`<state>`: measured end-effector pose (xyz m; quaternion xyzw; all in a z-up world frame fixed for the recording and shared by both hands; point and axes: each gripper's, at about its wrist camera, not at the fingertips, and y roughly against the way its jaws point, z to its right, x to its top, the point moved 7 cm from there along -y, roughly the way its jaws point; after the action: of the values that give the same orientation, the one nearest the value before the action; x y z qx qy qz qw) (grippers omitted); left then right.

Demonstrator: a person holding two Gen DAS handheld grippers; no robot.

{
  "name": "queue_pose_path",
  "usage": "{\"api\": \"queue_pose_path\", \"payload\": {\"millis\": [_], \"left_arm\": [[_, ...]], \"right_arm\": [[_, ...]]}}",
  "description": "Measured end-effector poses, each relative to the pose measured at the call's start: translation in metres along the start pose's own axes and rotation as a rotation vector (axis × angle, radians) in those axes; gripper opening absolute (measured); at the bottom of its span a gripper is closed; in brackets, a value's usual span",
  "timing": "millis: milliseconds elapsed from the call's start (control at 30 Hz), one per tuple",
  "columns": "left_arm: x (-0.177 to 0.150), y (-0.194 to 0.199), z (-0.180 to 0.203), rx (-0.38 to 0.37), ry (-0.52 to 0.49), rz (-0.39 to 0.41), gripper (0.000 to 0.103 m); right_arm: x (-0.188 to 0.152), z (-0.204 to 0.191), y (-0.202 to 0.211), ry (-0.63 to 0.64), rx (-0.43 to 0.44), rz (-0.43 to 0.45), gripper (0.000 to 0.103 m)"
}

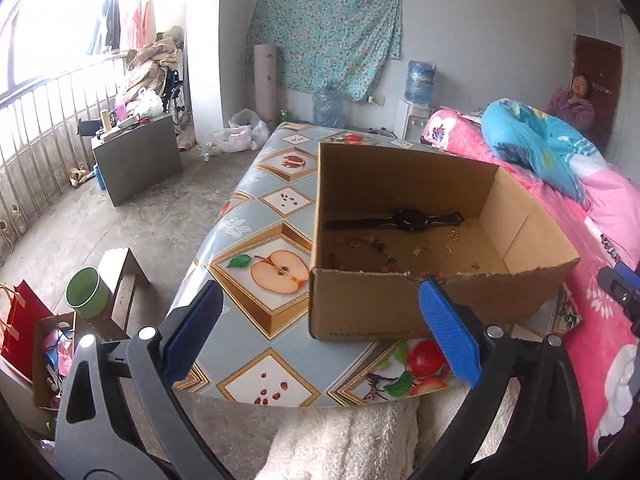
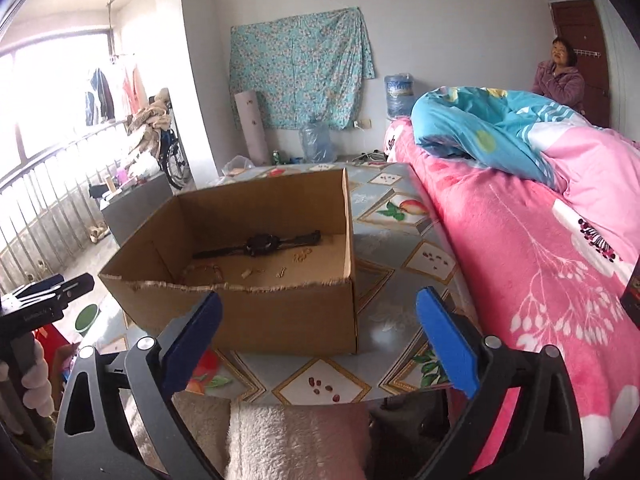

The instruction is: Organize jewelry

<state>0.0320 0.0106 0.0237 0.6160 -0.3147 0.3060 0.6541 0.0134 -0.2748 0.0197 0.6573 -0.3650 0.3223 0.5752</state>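
An open cardboard box [image 1: 384,308] stands on a table with a fruit-pattern cloth [image 1: 264,216]. Inside lie a black wristwatch [image 1: 408,219], a beaded bracelet [image 1: 376,249] and several small gold pieces [image 1: 452,236]. The box [image 2: 280,320] and watch [image 2: 260,245] also show in the right wrist view. My left gripper [image 1: 320,332] is open and empty, just in front of the box's near wall. My right gripper [image 2: 320,340] is open and empty, in front of the box's right corner. The left gripper also shows in the right wrist view [image 2: 60,288].
A bed with a pink floral blanket [image 2: 540,260] and blue quilt [image 2: 480,128] runs along the table's right side. A green cup [image 1: 86,292] stands on a stool at the left. A person [image 2: 558,76] stands by the far door.
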Motion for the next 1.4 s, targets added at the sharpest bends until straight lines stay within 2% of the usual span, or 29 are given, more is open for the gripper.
{"api": "queue_pose_path", "payload": {"millis": [67, 200, 267, 500, 700, 1400], "left_arm": [[-0.008, -0.005, 0.011, -0.010, -0.026, -0.026, 0.095], [-0.022, -0.022, 0.025, 0.027, -0.079, -0.085, 0.095], [-0.027, -0.030, 0.027, 0.007, -0.049, -0.121, 0.095], [-0.029, -0.048, 0.037, 0.018, -0.011, -0.197, 0.095], [-0.027, -0.060, 0.039, 0.026, 0.038, -0.250, 0.095], [-0.024, -0.065, 0.046, 0.019, 0.010, -0.263, 0.095]], "right_arm": [[-0.015, -0.013, -0.009, 0.044, 0.003, -0.055, 0.095], [-0.031, -0.033, -0.029, 0.112, -0.015, -0.146, 0.095], [-0.032, -0.037, -0.040, 0.085, 0.005, -0.186, 0.095], [-0.039, -0.039, -0.067, -0.026, 0.052, -0.310, 0.095], [-0.035, -0.041, -0.074, -0.039, 0.057, -0.323, 0.095], [-0.028, -0.036, -0.076, -0.033, 0.025, -0.327, 0.096]]}}
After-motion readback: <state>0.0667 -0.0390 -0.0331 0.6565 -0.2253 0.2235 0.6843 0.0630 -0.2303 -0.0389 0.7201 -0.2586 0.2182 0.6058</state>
